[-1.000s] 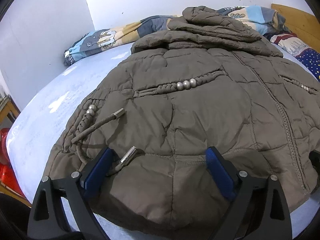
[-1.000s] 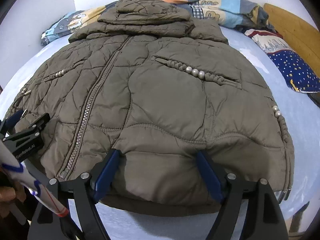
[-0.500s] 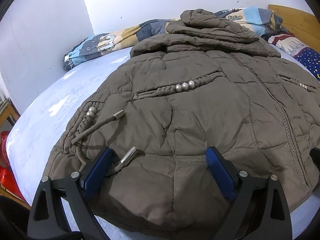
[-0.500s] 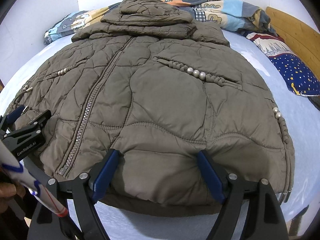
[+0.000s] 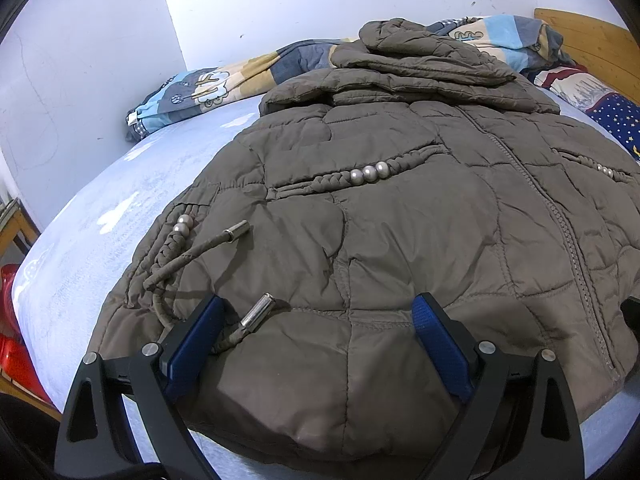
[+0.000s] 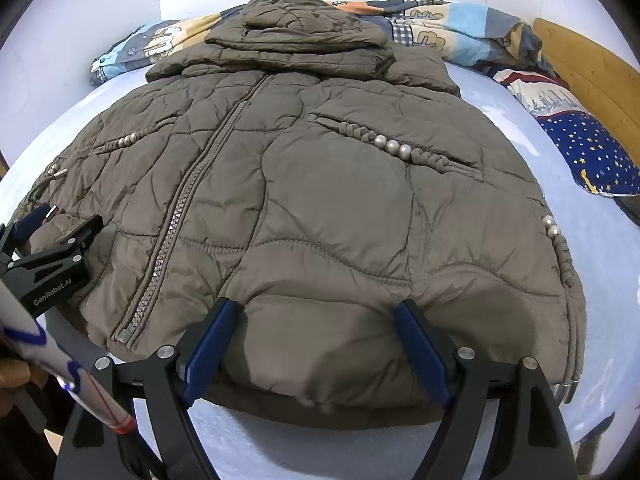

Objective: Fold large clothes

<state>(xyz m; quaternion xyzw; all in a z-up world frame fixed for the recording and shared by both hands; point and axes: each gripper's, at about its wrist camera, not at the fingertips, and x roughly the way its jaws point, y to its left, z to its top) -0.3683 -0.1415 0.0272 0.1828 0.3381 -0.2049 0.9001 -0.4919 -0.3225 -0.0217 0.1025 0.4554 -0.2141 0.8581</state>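
A brown quilted puffer jacket (image 5: pixel 400 216) lies front up on the bed, zipped, with its sleeves and hood folded over the top. It also shows in the right wrist view (image 6: pixel 328 200). My left gripper (image 5: pixel 316 316) is open, its blue pads straddling the jacket's bottom hem on the left side, beside a metal-tipped drawstring (image 5: pixel 256 314). My right gripper (image 6: pixel 316 324) is open, straddling the bottom hem on the right side of the zipper (image 6: pixel 176 232). The left gripper also shows at the left edge of the right wrist view (image 6: pixel 40 224).
The bed has a light blue sheet (image 5: pixel 92 224). A patterned blanket (image 6: pixel 460 24) is bunched along the white wall. A star-print pillow (image 6: pixel 592 152) lies by the wooden headboard (image 6: pixel 592 76) at right. A red object (image 5: pixel 10 344) sits below the bed's left edge.
Both grippers have sunk slightly lower and nearer to the hem. The jacket has not moved and both grippers stay open.
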